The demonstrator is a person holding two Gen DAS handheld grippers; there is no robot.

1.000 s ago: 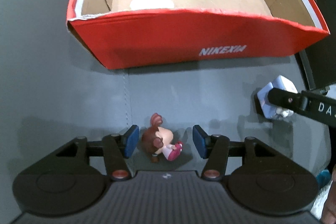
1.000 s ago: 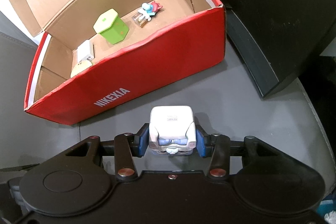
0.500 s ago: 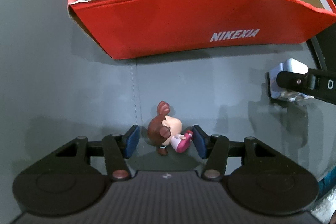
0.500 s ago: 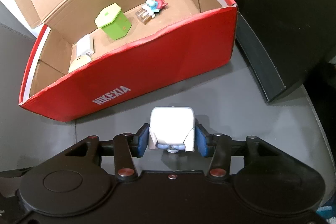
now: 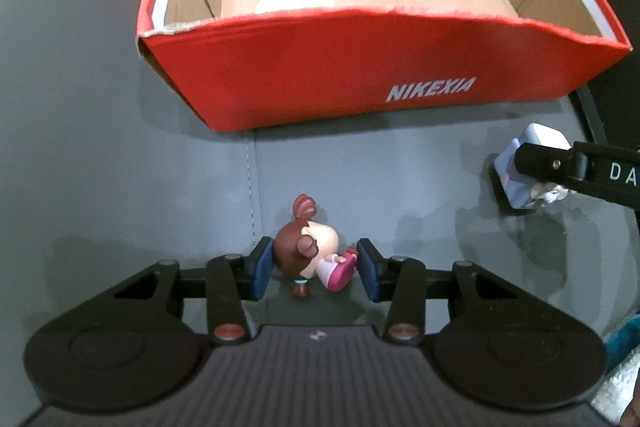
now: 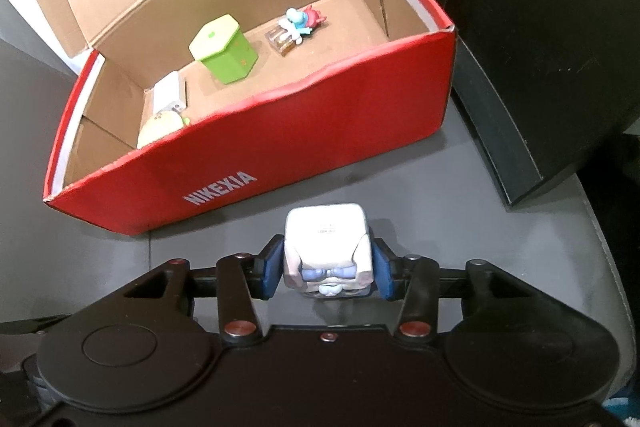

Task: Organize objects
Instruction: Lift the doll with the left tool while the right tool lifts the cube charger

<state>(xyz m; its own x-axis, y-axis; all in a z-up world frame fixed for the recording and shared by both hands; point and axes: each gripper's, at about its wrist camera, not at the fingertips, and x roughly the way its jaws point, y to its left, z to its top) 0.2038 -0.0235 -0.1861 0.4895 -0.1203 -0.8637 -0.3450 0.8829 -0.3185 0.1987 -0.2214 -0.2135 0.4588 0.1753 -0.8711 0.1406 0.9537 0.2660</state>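
- Now both toys sit low in their frames, in front of the red shoebox [image 5: 360, 87], which fills the upper half of each view with its lid thrown back.
- Left tongs [image 5: 316, 269]: the blue pads have just been closing around the brown-haired doll figurine [image 5: 308, 255]. The left pad meets the hair and the right pad the pink feet, so the tongs look clamped on it while it lies on its side on the grey desk [image 5: 120, 167].
- Right tongs [image 6: 326, 269]: clamped on the white cube-headed figurine [image 6: 326, 247], pads flat against its two sides. In the left wrist view the same toy shows at the right edge, close to the desk; whether it is lifted cannot be told.
- Already in the box: a green hexagonal container [image 6: 224, 49], a small blue-and-pink figurine on a clear block [image 6: 296, 27], a white charger-like block [image 6: 172, 95] and a pale rounded toy [image 6: 160, 129].
- Risk, left: the hold runs from rounded head to small feet, so the doll could pivot or squirt out on the lift.
- Risk, right: the cube's smooth faces may slip if the squeeze eases.
- Risk, both: the near wall is tall; a low carry would knock a toy against the rim, and two hands entering together could collide or topple the green container.
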